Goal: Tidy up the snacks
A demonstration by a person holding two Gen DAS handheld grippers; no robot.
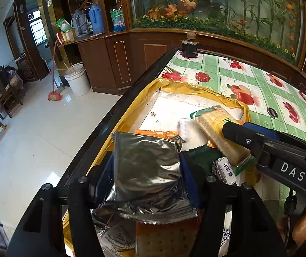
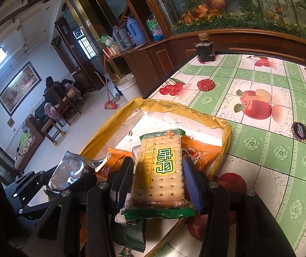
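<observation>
Tray (image 2: 223, 126) sits on table (image 2: 281, 150) at its left edge, lower centre of frame. Cracker pack (image 2: 161, 171) lies over other packets in tray; foil pack (image 2: 67, 169) left of it. Jar (image 2: 204, 51) at table's far corner, upper centre.

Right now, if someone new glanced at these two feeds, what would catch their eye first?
Each gripper holds a snack over the yellow-rimmed box at the table's near edge: the left gripper clamps a silver foil packet, and the right gripper clamps a green-edged cracker pack marked WEIDAN. Beyond the box, the bright green fruit-print tablecloth stands out, with a red bottle cap lying on it.
</observation>
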